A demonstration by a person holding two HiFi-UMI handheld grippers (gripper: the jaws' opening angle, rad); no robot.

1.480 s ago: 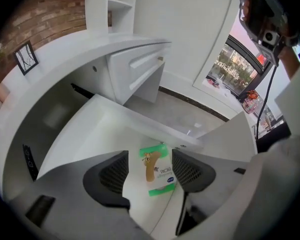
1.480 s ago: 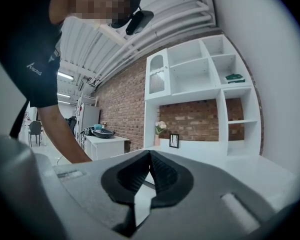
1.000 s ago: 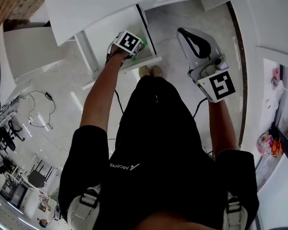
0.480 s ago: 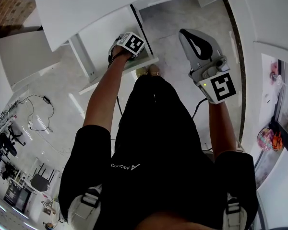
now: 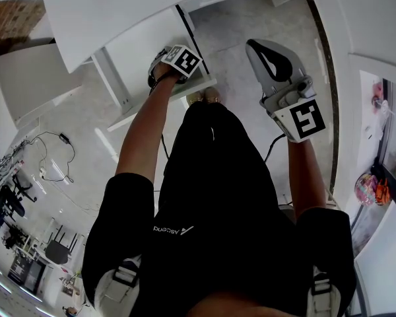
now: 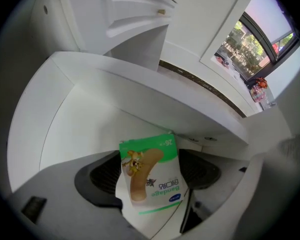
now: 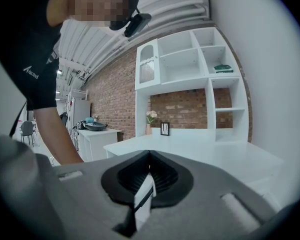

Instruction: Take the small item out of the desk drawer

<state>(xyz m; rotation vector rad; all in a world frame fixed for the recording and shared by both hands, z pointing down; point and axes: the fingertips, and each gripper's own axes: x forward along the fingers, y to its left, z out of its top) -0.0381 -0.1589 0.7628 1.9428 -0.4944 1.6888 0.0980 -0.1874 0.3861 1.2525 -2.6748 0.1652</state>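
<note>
A small bandage box (image 6: 150,176), white and green with a cartoon print, sits between the pads of my left gripper (image 6: 150,171). The jaws are closing and the pads touch the box's two sides. This gripper reaches into the open white desk drawer (image 6: 65,124). In the head view its marker cube (image 5: 183,59) covers the box, above the drawer front (image 5: 197,86). My right gripper (image 5: 255,44) hangs in the air to the right of the drawer, shut with nothing in it, and shows the same in its own view (image 7: 150,156).
The white desk top (image 5: 119,12) lies over the drawer, with its leg (image 5: 112,78) at the left. The person's feet (image 5: 204,98) stand just below the drawer front. Cables (image 5: 53,150) trail over the floor at left. White shelving (image 7: 190,79) stands against a brick wall.
The left gripper has moved a little further in over the drawer. The green box edge that showed beside the cube is now hidden. The right gripper has barely moved.
</note>
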